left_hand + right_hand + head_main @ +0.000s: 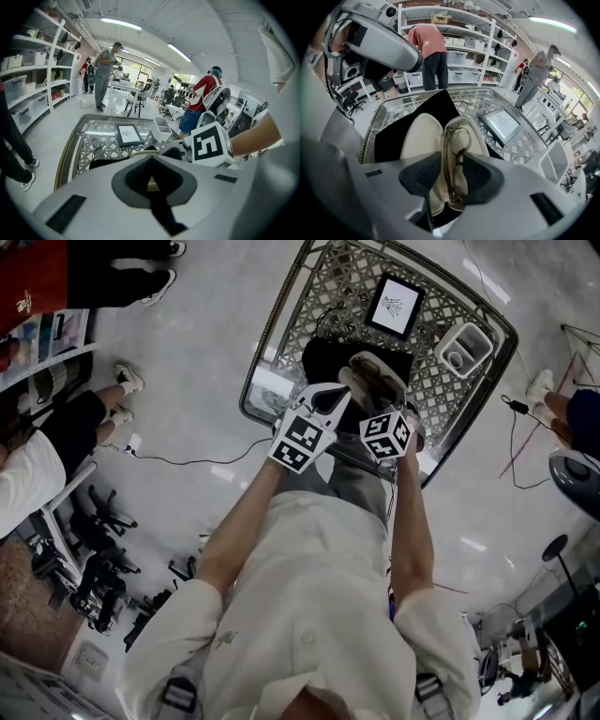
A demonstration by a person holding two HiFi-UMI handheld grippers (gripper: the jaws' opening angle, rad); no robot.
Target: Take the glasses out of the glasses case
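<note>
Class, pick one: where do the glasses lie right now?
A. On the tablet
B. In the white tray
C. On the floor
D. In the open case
D: the right gripper view shows the glasses lying in the open case, between the open jaws of the right gripper.

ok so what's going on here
A person holds a gripper in each hand over a table. The glasses case lies open on a black cloth with the glasses inside. The right gripper points down with its jaws open either side of the glasses, not gripping. The left gripper hangs nearby, jaws together.
</note>
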